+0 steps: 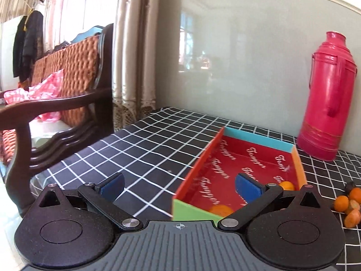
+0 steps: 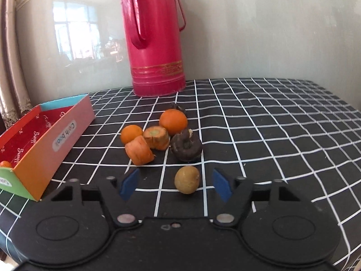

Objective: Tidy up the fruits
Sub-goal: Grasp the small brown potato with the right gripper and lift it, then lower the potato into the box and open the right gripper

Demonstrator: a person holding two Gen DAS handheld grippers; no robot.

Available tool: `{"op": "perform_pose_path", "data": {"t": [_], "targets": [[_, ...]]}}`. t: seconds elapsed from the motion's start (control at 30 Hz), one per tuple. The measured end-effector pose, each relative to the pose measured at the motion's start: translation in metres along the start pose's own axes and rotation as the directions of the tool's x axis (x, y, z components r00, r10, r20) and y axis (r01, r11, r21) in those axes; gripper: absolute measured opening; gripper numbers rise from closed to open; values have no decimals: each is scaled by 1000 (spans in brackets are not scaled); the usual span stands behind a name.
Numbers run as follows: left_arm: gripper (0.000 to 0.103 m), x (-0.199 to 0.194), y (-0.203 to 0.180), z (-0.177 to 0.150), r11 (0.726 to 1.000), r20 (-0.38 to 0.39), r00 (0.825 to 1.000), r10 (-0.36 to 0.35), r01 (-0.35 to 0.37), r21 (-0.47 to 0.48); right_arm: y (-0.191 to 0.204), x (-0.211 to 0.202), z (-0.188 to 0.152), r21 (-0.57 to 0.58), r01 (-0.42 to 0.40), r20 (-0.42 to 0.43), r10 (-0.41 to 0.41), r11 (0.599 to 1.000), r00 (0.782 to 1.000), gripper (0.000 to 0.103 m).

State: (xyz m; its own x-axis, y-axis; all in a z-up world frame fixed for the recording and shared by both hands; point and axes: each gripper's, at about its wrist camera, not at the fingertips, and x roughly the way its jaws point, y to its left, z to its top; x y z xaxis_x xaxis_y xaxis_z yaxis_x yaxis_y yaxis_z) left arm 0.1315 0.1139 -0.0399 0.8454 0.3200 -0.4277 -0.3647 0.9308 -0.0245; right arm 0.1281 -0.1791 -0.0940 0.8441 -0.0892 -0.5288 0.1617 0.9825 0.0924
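Right tool: the right tool (image 2: 174, 184) hangs low over the bench with its blue pads apart; a small yellowish fruit (image 2: 187, 179) sits between them, untouched on either side. Judged, this is the line-up for a pick.
Left tool: the left tool (image 1: 179, 186) stands spread wide with nothing between its pads, one pad above the box (image 1: 196, 169); empty and over the box, it looks done with a drop there, though that is a judgement.
Fruit pile: just beyond the yellowish fruit lie two oranges (image 2: 173, 121), two carrot chunks (image 2: 139, 150) and a dark shrivelled fruit (image 2: 186, 146), bunched close and mostly touching, still to be sorted.
Box: open-topped, red inside, set left of the pile and near it, so each carry is short; orange pieces (image 1: 287, 185) already rest on its floor.
Bench: the checked cloth (image 2: 270, 124) covers it; fruit lies loose on it.
Flask: a red thermos (image 2: 155, 38) stands upright at the wall, behind the pile and clear of it.
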Motion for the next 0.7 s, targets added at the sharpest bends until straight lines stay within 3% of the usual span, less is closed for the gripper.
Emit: {"op": "perform_pose_path", "data": {"t": [0.13, 0.3, 0.53, 0.7], "targets": [[103, 0, 12, 0, 1000, 7, 1000, 16, -16, -5, 1, 6, 1, 3, 31, -11, -31, 1000, 999, 40], [103, 0, 28, 0, 999, -3, 999, 39, -39, -27, 7, 7, 0, -34, 78, -2, -78, 996, 997, 16], [103, -1, 42, 0, 997, -2, 998, 67, -67, -45, 15, 2, 1, -33, 5, 12, -4, 999, 1000, 16], [103, -2, 52, -2, 995, -3, 997, 81, -81, -51, 35, -15, 7, -38, -146, 93, 149, 989, 985, 16]]}}
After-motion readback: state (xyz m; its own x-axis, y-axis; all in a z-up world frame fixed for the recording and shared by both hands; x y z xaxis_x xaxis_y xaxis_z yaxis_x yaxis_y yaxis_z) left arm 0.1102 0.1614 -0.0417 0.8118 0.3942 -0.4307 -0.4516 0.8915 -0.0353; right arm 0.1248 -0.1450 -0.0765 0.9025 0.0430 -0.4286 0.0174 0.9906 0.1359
